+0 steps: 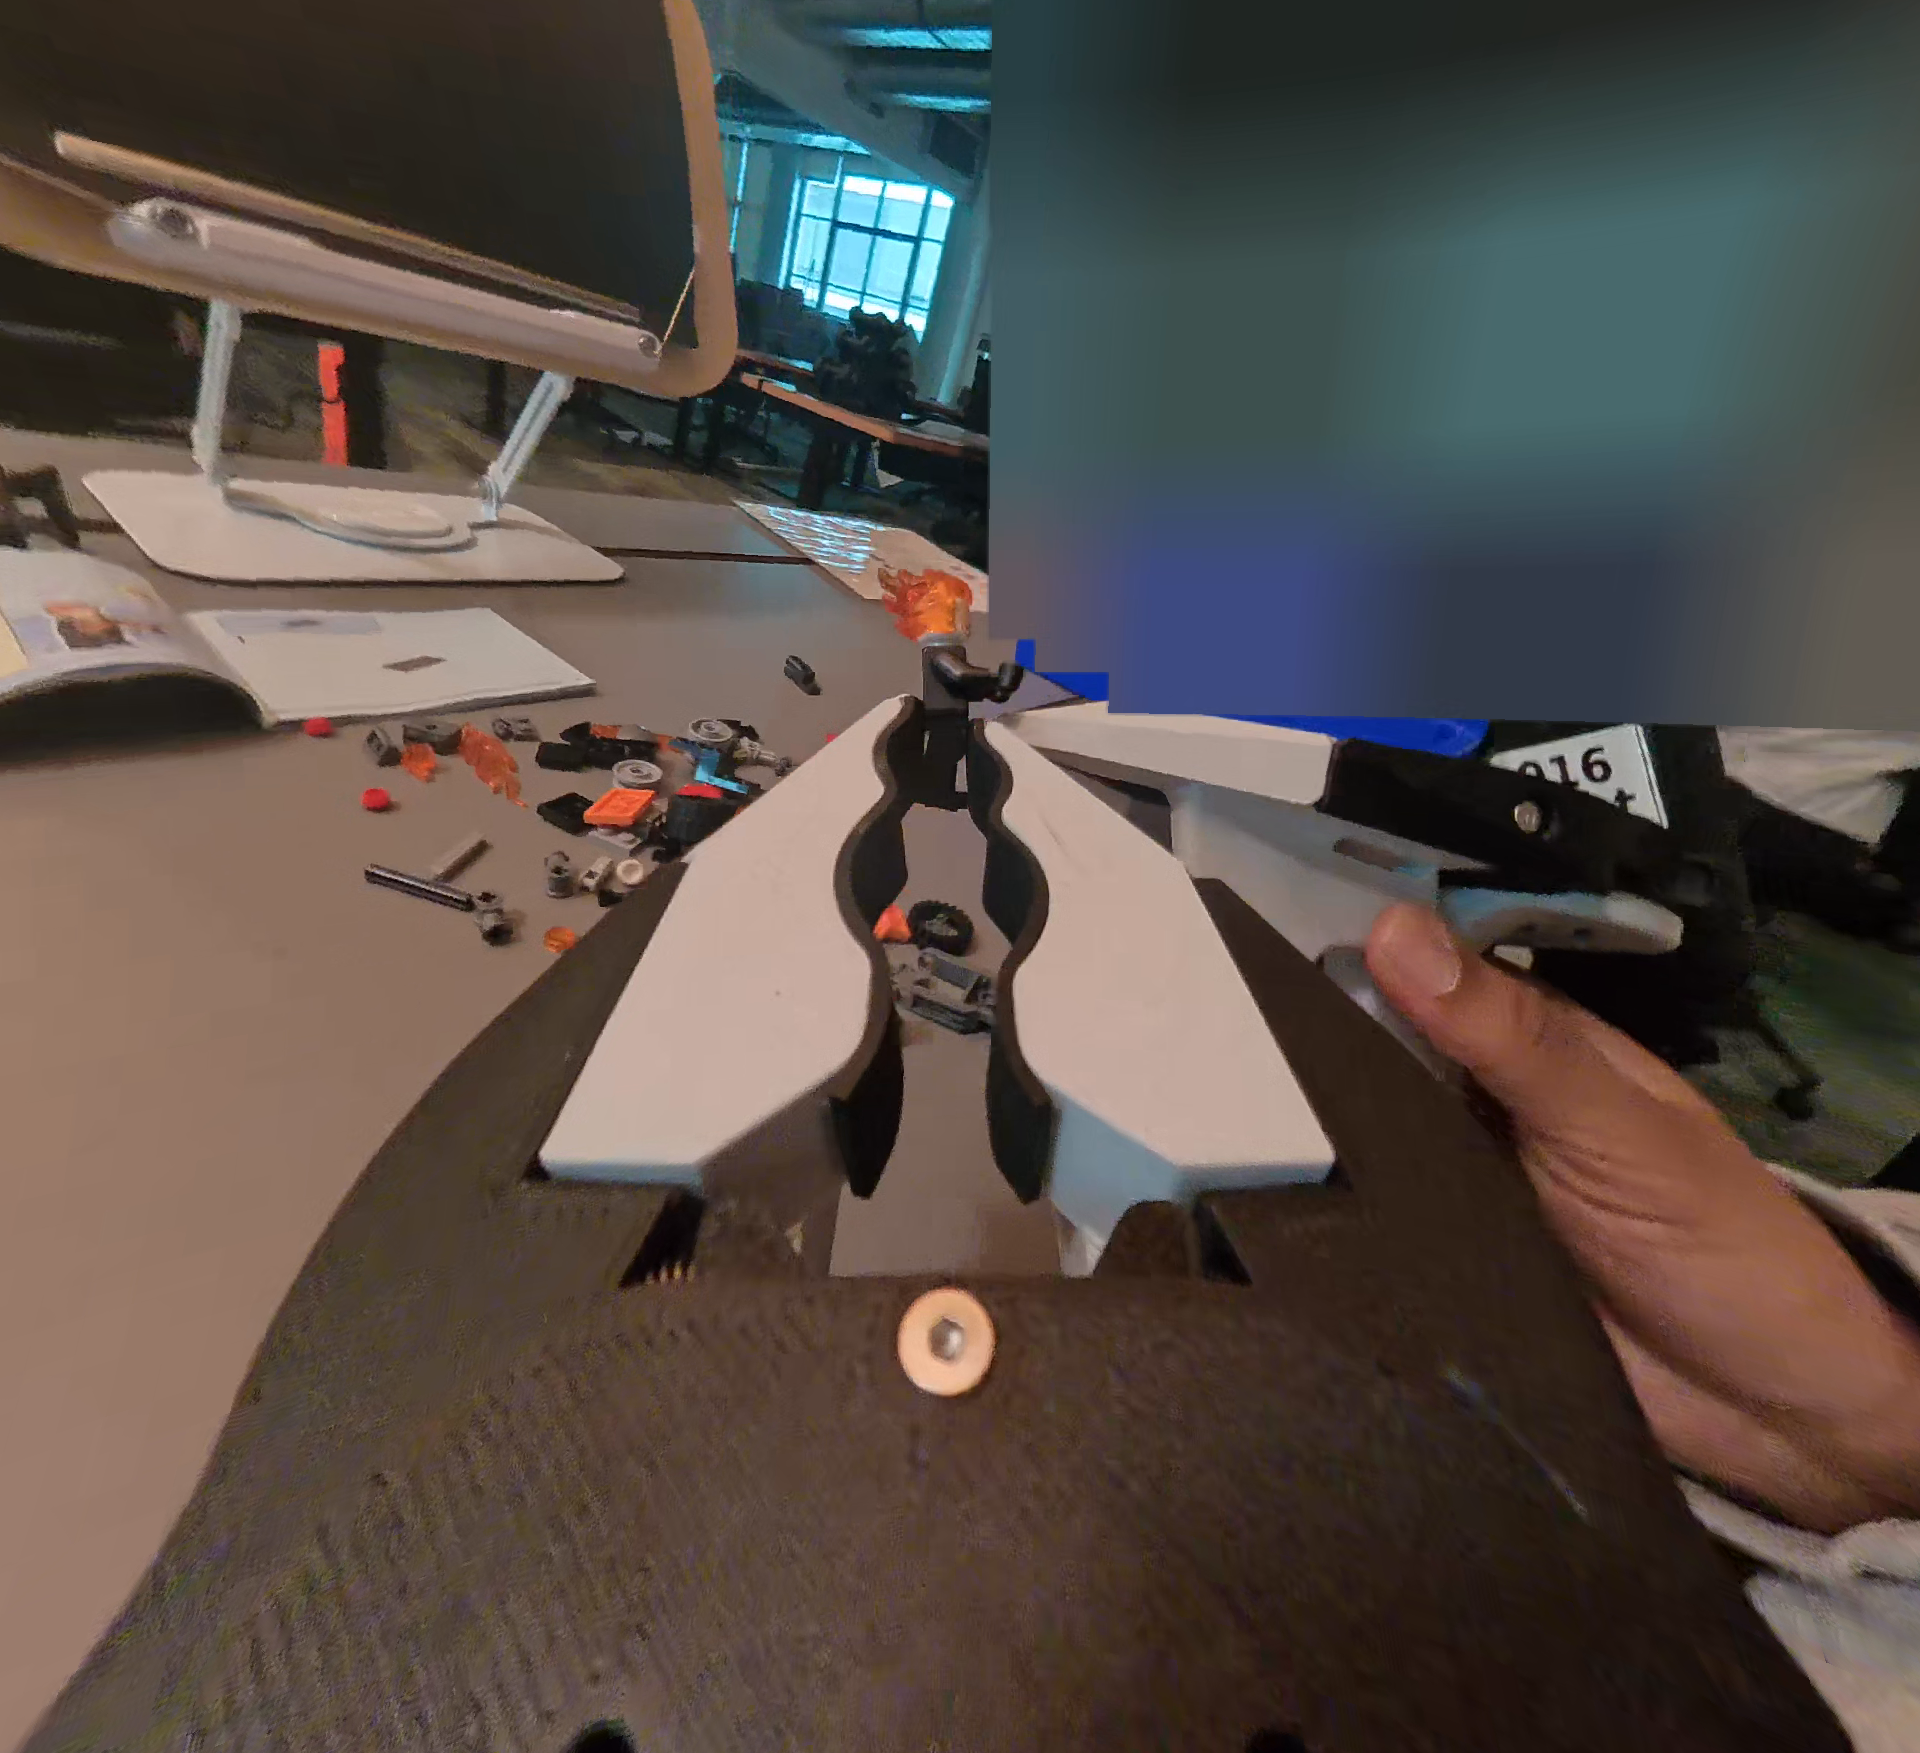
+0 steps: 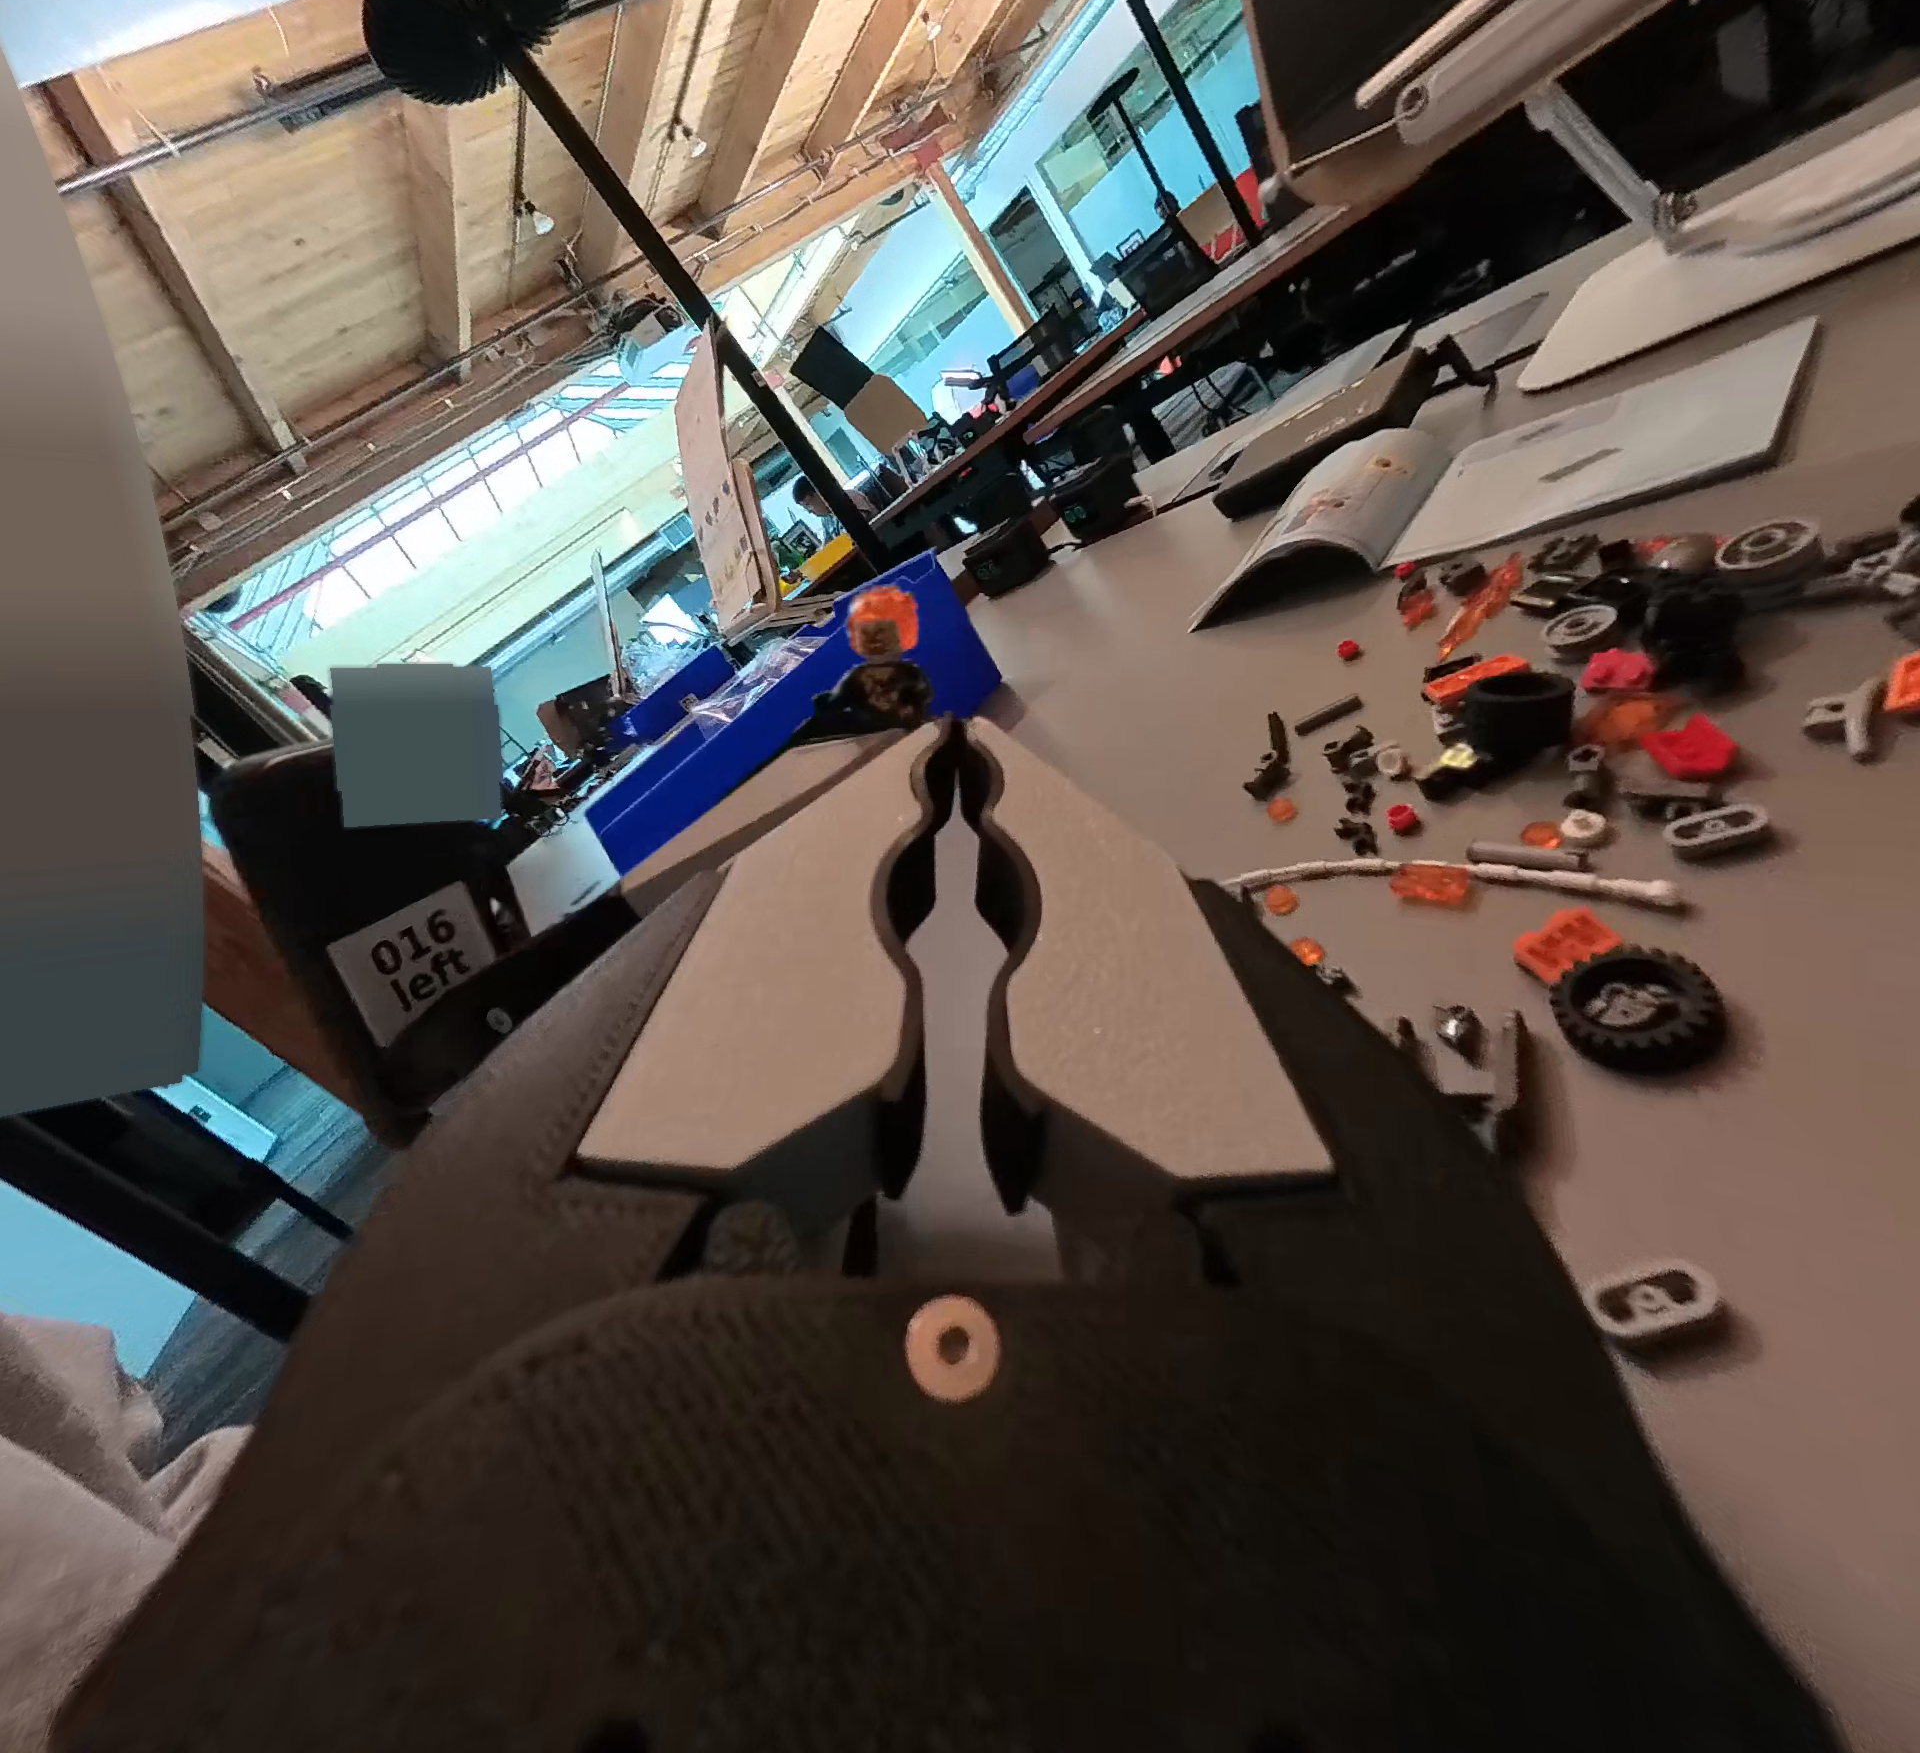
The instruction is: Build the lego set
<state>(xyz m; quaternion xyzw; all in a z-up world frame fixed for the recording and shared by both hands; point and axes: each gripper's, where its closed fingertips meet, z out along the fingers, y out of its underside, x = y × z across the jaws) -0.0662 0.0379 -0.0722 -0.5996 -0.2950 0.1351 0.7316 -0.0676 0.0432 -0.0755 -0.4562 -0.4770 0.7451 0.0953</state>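
My left gripper [image 1: 940, 729] is shut on the legs of a black minifigure [image 1: 951, 690] and holds it upright above the grey table [image 1: 208, 1028]. The figure has an orange flame head [image 1: 928, 604]. My right gripper [image 2: 951, 735] comes in from the right with its jaws shut. Its tips sit against the figure's arm, and I cannot tell whether they pinch it. In the right wrist view the figure's torso [image 2: 885, 690] and orange head [image 2: 881, 623] show just past the tips. The right gripper also shows in the left wrist view [image 1: 1174, 753], held by a hand [image 1: 1662, 1184].
Several loose black, grey, red and orange pieces [image 1: 623, 794] lie scattered on the table, also in the right wrist view [image 2: 1538, 727], with a black tyre [image 2: 1636, 1007]. An open instruction booklet [image 1: 395, 664] and a monitor stand [image 1: 343, 529] sit behind. A blue bin [image 2: 790, 747] stands farther off. Only a small space, under 4 cm, lies between the two pairs of fingers.
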